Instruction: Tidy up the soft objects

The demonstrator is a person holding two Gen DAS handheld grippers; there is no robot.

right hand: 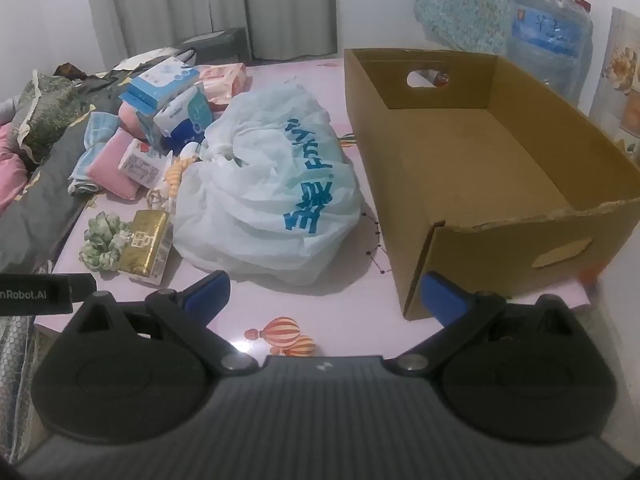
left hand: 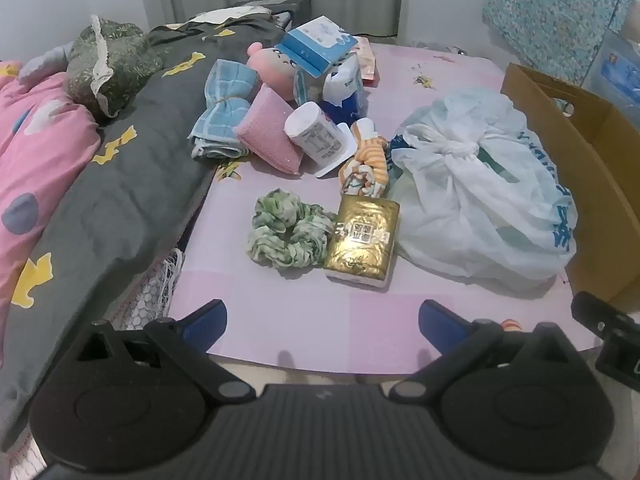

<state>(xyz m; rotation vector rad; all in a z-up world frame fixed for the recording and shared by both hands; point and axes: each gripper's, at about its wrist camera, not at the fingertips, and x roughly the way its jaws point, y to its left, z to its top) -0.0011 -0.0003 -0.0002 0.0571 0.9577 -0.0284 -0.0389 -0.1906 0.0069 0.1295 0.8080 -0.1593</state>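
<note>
Left gripper (left hand: 323, 326): blue-padded fingers (left hand: 208, 322) spread wide, nothing between them, held above the near edge of the pink tabletop (left hand: 320, 328).
Right gripper (right hand: 326, 295): fingers (right hand: 442, 298) likewise wide apart and empty, over the near edge beside the box corner.

Nearest the left gripper:
- Green-and-white scrunchie (left hand: 286, 234), flat on the tabletop, touching the item below.
- Gold-wrapped tissue pack (left hand: 362, 238), just right of the scrunchie.
- White plastic bag (left hand: 480, 196), knotted at the top, blue lettering, touching the tissue pack's right side.

Further back, in a loose pile:
- Orange-striped cloth (left hand: 366, 160), bunched, against the bag.
- White printed roll pack (left hand: 316, 134), tipped on its side.
- Pink sponge-like pad (left hand: 270, 134), leaning.
- Blue checked towel (left hand: 224, 106), tied round its middle.
- Pink plush toy (left hand: 268, 58), partly hidden behind a blue-and-white carton (left hand: 316, 46).

Right side: cardboard box (right hand: 460, 168), open-topped, empty, with handle cut-outs, on the tabletop just right of the bag.

Left side: grey blanket (left hand: 120, 184) with yellow figures, pink bedding (left hand: 44, 136) beside it.
</note>
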